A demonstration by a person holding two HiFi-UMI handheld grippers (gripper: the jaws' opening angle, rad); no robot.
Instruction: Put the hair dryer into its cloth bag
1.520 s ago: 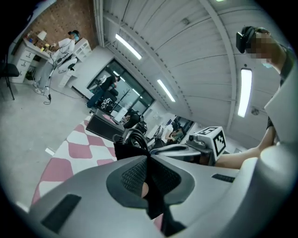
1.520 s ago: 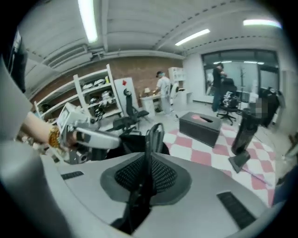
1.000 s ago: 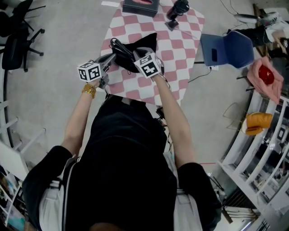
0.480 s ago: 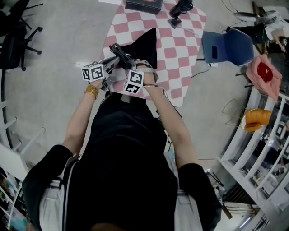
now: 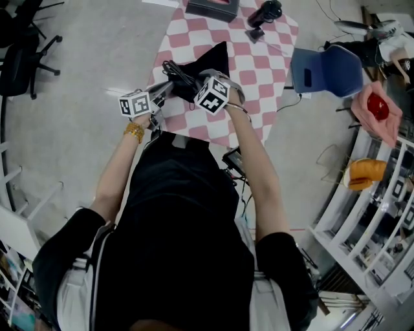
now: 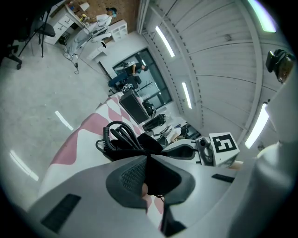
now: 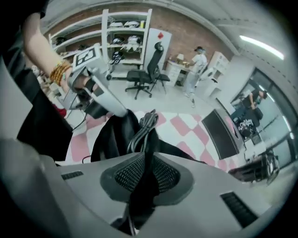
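The hair dryer's body does not show in any view. What shows is its bundled black power cord [image 5: 173, 69], looped into a tight coil and sticking out of the mouth of the black cloth bag [image 5: 210, 64]. From that I judge the dryer itself sits inside the bag, with only the cord left outside. The bag lies slumped on the near half of the surface [image 5: 259, 68], which is covered in a pink-and-white checked cloth. Its mouth faces the person and its pointed far end faces away.

Both grippers grip the bag at its mouth, one on each side of the cord. The left gripper [image 6: 149, 160] has its jaws nearly together, pinching a fold of the black fabric just beside the coil. The right gripper [image 7: 148, 158] points steeply down and is clamped in the same narrow way on a strip of black fabric that runs up toward the cord. I cannot tell whether that strip is the rim or a drawstring.

The step in hand looks like the last of the packing: handling the mouth of the bag once the dryer is in. The next move probably calls for one gripper to let go, push the coil down past the rim, then take hold again so the opening can be drawn shut. The soft fabric may sag and spill the coil if both sides are not kept taut.

At the far end of the surface, well apart from the bag, lie a dark flat box [image 5: 210, 8] and a black barrel-shaped device [image 5: 264, 13].
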